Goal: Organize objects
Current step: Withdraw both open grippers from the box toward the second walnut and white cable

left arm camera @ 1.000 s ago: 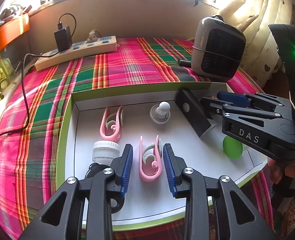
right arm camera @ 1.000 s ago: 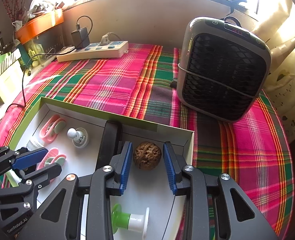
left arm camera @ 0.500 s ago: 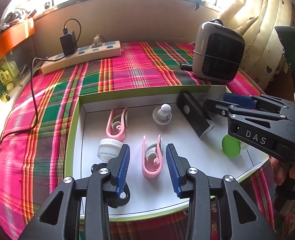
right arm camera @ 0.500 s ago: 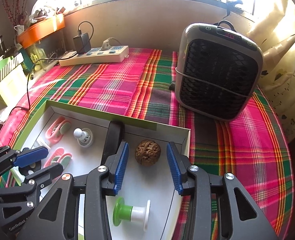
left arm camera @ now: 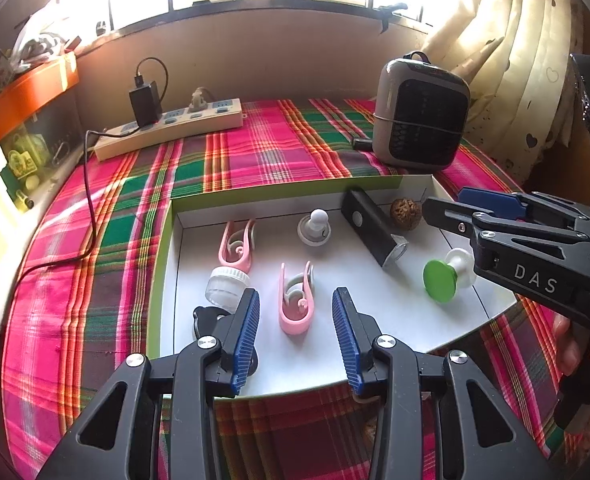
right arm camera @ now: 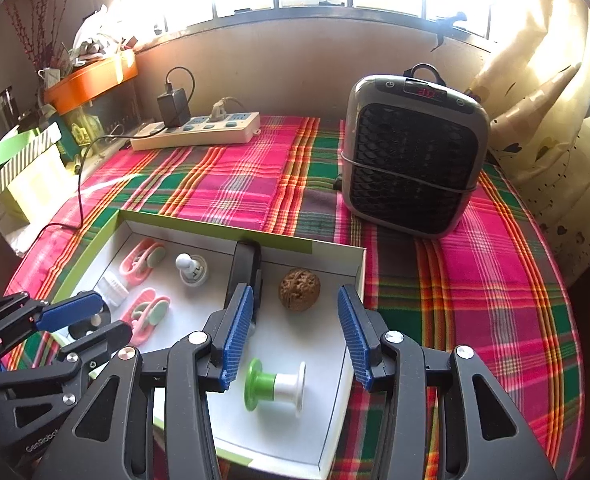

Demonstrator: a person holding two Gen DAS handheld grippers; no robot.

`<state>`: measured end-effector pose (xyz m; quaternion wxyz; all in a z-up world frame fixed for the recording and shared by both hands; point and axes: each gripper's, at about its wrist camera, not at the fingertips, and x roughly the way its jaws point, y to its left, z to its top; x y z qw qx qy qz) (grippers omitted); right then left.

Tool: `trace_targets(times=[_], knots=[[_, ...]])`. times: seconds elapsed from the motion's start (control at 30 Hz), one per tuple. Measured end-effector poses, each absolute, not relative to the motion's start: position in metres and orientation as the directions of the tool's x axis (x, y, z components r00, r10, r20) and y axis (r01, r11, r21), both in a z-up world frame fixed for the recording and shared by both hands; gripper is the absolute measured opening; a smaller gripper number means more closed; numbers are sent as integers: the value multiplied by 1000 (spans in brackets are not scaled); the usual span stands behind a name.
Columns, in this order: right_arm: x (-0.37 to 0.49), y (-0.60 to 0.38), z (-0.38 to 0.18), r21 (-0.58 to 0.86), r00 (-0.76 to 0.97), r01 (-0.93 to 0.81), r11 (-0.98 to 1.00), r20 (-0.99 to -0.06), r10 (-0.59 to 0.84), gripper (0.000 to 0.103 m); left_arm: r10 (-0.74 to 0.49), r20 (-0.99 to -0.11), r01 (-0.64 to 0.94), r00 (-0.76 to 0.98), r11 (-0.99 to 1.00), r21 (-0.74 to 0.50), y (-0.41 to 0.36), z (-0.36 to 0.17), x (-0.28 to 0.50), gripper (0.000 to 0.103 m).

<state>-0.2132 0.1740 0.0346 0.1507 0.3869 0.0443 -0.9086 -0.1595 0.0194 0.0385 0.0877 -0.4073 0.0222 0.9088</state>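
A white tray with a green rim [left arm camera: 167, 248] [right arm camera: 335, 400] lies on the plaid cloth. In it lie two pink clips [left arm camera: 295, 300] [left arm camera: 237, 246] [right arm camera: 147, 314], a white knob [left arm camera: 315, 228] [right arm camera: 191, 270], a clear cap [left arm camera: 227, 282], a black bar [left arm camera: 371, 228] [right arm camera: 245, 268], a walnut [left arm camera: 402, 209] [right arm camera: 299, 289] and a green-and-white spool [left arm camera: 447, 274] [right arm camera: 277, 385]. My left gripper [left arm camera: 297, 332] is open and empty above the tray's near edge, behind one pink clip. My right gripper [right arm camera: 295, 332] is open and empty, raised behind the walnut and over the spool.
A grey heater [right arm camera: 411, 156] [left arm camera: 419, 116] stands at the back right of the table. A power strip with a black charger [left arm camera: 171, 128] [right arm camera: 197, 130] lies at the back. An orange box [right arm camera: 95, 76] and cartons stand at the left. A curtain [left arm camera: 515, 60] hangs at the right.
Both grippers have pulled back and up from the tray, both still open. The walnut and spool now show fully in the left wrist view.
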Motion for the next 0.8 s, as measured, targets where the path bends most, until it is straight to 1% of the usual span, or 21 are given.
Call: trace_targets(times=[0.37,0.8], knots=[[-186,178,44,42,-677,304,-952,-694,-247,46,150,-720,-185,-677,-982,-31,18,48,-137,36],[-150,188,47,50,-698,304,-951,-668,-258,46,209,-715,-223,-667,-972,-76,15,49,-105,36]])
